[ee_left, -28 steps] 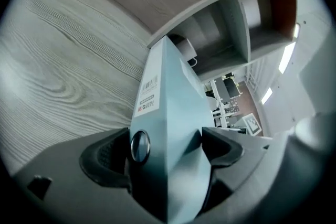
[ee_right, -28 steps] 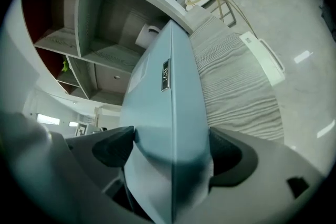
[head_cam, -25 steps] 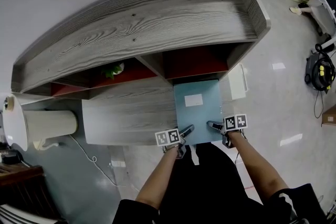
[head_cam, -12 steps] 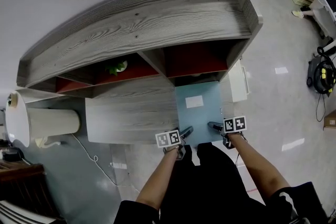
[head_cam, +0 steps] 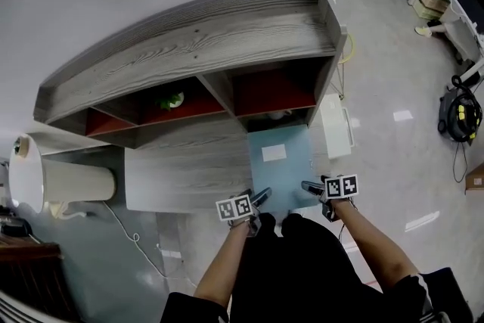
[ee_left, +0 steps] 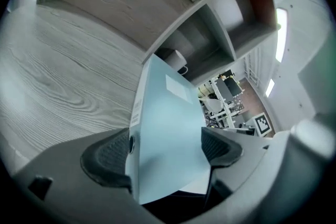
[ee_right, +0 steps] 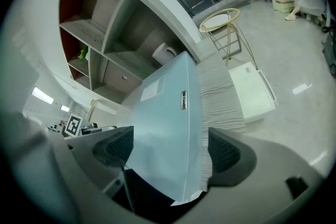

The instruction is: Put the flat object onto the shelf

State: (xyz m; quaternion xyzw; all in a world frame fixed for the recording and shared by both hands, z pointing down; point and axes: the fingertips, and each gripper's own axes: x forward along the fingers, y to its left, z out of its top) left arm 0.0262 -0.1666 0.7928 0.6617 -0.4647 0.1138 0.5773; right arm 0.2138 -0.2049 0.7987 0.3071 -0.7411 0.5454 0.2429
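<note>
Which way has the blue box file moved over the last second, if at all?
No. The blue box file still ends at the front of the shelf, beside the white container; only the head camera shifted.

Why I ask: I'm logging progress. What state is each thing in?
blue file: closed, gripped at its near end, not yet on the shelf
left gripper: shut on blue file
right gripper: shut on blue file
shelf: open-fronted, file not on it

Head view: above you, steeply down onto the shelf (head_cam: 189, 41);
Gripper views: close, shelf-facing; both seemingly share the folder (ee_left: 168, 128).
</note>
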